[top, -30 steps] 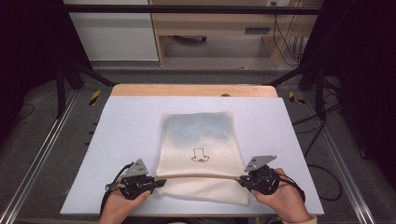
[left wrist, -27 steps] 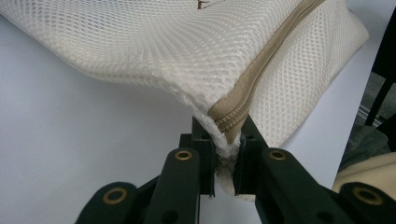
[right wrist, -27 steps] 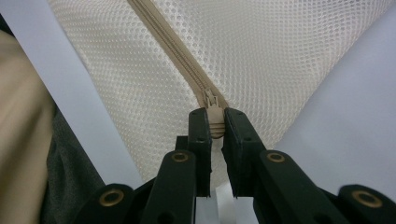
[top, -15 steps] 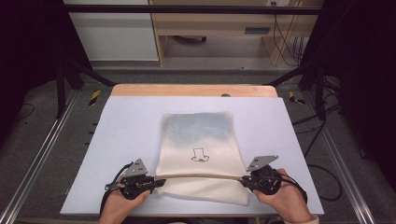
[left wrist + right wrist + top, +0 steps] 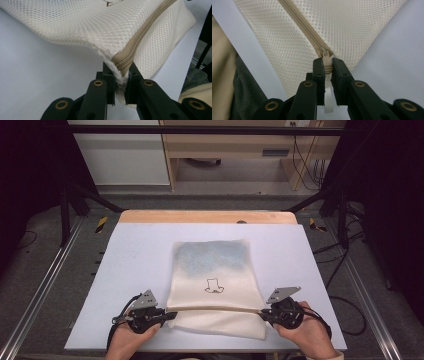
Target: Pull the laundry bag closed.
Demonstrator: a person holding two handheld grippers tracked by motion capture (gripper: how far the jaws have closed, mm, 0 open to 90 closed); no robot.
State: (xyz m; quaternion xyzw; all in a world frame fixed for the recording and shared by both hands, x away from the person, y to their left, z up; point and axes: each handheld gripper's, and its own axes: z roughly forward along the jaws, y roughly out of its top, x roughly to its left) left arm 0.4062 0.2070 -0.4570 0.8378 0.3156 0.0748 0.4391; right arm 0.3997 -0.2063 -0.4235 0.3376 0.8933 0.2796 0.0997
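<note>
High view: a cream mesh laundry bag (image 5: 215,285) lies flat near the middle of the pale blue table top (image 5: 135,250), its far half tinted bluish and a small black hat-and-moustache drawing (image 5: 214,285) printed on its centre. A tan zipper (image 5: 215,309) runs across the bag's near part from side to side, raised slightly above the fabric beneath it and drawn into a nearly straight line between your two tools. Your left gripper (image 5: 167,315) meets the bag's left edge at the zipper's end; your right gripper (image 5: 262,314) meets the right edge at the other end. Each hand rests at the near edge of the table, with a black cable looping from the tool.

Left gripper view: your left gripper (image 5: 120,80) has its jaws closed down to a narrow gap, pinching the corner of the mesh where the zipper tape (image 5: 130,55) ends. The fabric bunches between the pads and lifts off the table surface just beyond them.

Right gripper view: your right gripper (image 5: 327,67) is likewise clamped nearly closed, its pads pressing on the ribbed cream zipper pull (image 5: 326,65), which sits at the end of the zipper line (image 5: 299,23). A white tab (image 5: 328,100) hangs down between the jaws below the pull. The mesh spreads away flat on both sides of the zipper.
</note>
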